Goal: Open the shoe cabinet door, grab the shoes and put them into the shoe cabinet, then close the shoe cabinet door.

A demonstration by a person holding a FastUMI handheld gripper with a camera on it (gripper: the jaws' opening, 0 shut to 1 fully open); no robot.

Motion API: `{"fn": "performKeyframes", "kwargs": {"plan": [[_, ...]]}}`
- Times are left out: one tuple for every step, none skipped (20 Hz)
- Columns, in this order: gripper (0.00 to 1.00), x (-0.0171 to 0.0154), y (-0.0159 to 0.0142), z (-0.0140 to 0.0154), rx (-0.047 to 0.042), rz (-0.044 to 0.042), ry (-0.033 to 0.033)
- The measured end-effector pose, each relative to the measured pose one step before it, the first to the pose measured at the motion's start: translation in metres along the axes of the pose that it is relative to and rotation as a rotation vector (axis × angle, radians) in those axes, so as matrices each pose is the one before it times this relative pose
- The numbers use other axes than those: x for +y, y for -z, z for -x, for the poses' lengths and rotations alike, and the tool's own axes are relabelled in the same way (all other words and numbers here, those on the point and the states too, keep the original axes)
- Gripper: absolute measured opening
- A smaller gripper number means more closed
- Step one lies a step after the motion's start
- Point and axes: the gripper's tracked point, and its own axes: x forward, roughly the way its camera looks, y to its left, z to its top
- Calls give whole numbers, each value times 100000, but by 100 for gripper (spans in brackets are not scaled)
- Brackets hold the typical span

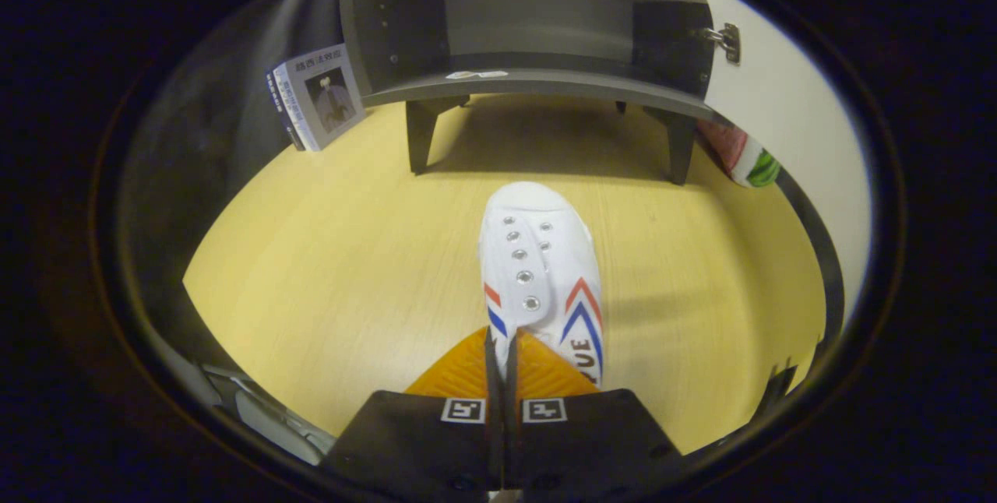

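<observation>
Our gripper pinches the white shoe at its heel edge, fingers nearly together. Beyond its toe we see bare wooden floor, then the shoe cabinet, door swung open, lower shelf empty. A book leans beside it.

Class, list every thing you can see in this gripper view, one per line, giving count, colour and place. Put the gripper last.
shoe: one, white with red and blue stripes, on the floor, toe towards the cabinet, heel edge pinched between the fingers.
shoe cabinet: one, grey, on short legs beyond the shoe, compartment open.
cabinet door: one, white, swung open beside the cabinet.
book: one, white and blue, leaning beside the cabinet.
floor: one, light wood.
striped object: one, pink, white and green, behind the door; unclear what.
gripper: one, fingers closed on the shoe.
</observation>
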Motion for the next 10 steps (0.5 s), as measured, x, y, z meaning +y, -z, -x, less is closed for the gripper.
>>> {"fn": "performKeyframes", "kwargs": {"plan": [[3,100,88,186,180,-901,346],[3,21,-324,153,-495,-1636,243],[3,73,-367,258,-778,-1400,287],[3,54,-594,325,-1467,-994,363],[3,50,-797,379,-1858,-473,487],[3,-14,-815,450,-1640,-170,484],[2,-34,-824,494,-1776,-269,468],[2,-25,-711,214,-1440,-559,543],[2,-162,-638,187,-896,-992,329],[2,-148,-361,70,-66,-1118,417]]}}
